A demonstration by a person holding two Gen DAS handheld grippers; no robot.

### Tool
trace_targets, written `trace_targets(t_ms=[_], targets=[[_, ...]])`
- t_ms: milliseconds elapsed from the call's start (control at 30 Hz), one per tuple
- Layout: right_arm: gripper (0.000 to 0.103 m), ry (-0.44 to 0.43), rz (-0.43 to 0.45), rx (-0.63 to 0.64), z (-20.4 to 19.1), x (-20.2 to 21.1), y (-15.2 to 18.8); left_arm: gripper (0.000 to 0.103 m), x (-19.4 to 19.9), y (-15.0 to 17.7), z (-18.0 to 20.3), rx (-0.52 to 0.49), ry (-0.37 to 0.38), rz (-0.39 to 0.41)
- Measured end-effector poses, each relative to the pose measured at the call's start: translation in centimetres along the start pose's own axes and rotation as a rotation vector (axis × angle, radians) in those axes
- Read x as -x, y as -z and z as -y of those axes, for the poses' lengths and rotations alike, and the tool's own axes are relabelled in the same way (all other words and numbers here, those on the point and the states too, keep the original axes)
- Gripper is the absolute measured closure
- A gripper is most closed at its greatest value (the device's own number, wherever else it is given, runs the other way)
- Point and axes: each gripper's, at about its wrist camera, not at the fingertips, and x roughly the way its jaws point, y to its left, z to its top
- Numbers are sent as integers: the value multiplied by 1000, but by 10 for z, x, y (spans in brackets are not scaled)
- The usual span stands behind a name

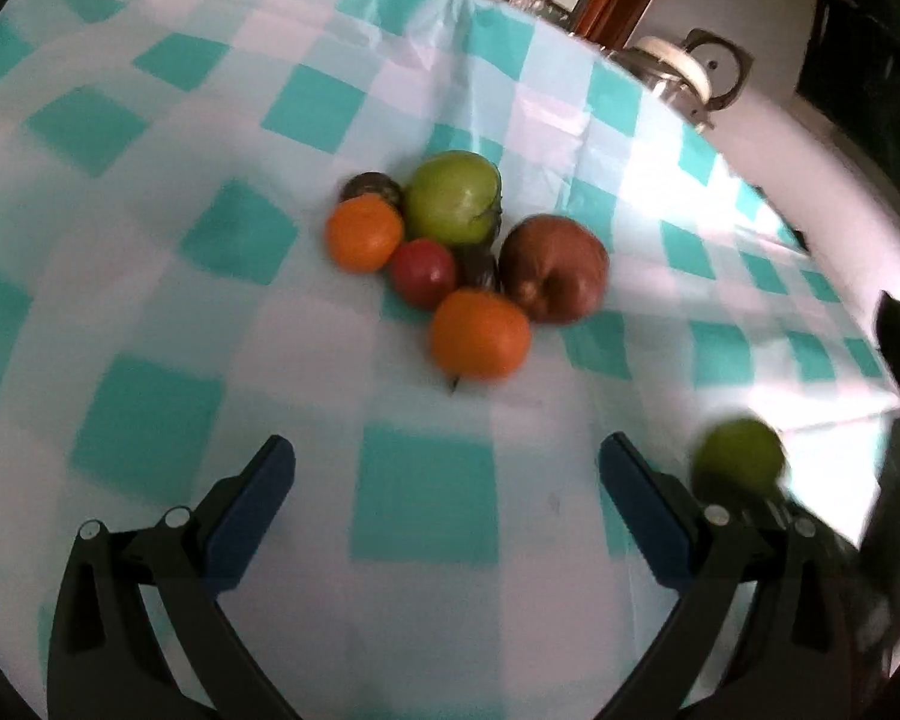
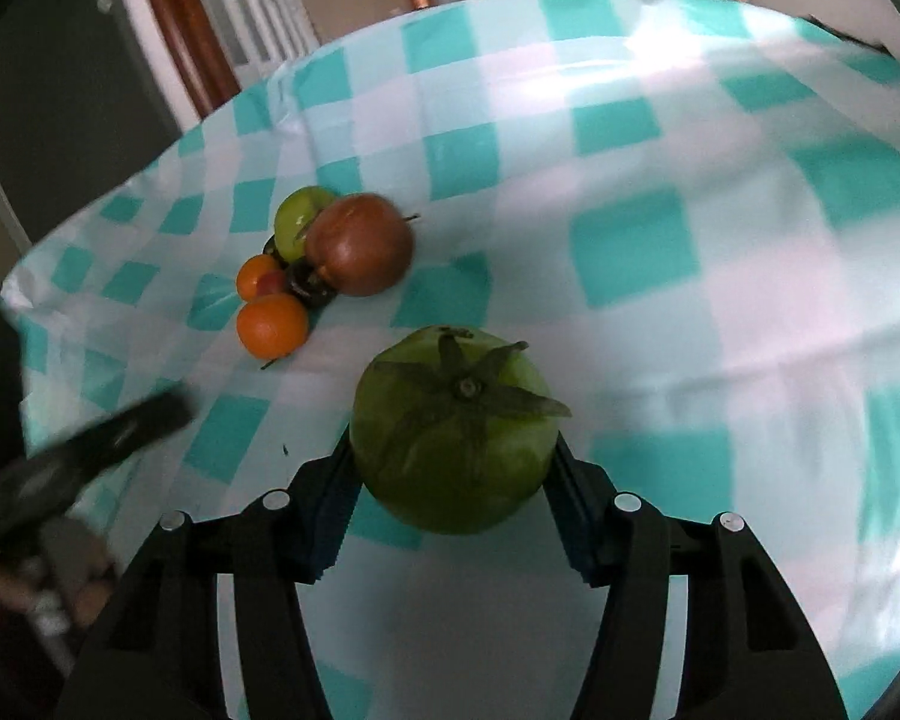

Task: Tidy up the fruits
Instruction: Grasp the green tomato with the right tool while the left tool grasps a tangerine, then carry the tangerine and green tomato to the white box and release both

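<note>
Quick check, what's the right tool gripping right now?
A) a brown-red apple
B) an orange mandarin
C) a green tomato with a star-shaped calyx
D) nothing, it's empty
C: in the right wrist view the right tool has both pads pressed against the sides of the green tomato with a star-shaped calyx, held apart from the fruit pile on the teal-and-white checked tablecloth.

Ahead of you the checked tablecloth [image 1: 150,324] lies bare all around; only the fruit cluster [image 1: 468,252] blocks the middle

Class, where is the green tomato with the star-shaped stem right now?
In the right wrist view, the green tomato sits clamped in the right gripper, apart from the fruit pile up-left.
</note>
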Motion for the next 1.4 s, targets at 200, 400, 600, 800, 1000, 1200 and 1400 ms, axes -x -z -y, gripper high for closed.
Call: trace_targets(t_ms=[200,400,600,800,1000,1200,1400], targets=[[46,-50,-29,-55,10,4,5,45,-38,-22,21,-91,-111,-36],[46,-81,-17,-93,16,3,6,58,-6,3,17,-123,-59,10],[46,-93,-17,-97,17,3,6,58,34,33,20,-170,-107,68],[46,-93,-17,-96,17,3,6,58,62,57,15,-177,-151,76],[46,-48,-5,-89,13,8,7,58,95,85,-1,-136,-146,77],[46,-39,47,-70,-29,55,58,58,144,124,-17,-125,-162,98],[46,-112,56,-18,-78,94,112,58,188,164,-36,-123,-170,113]])
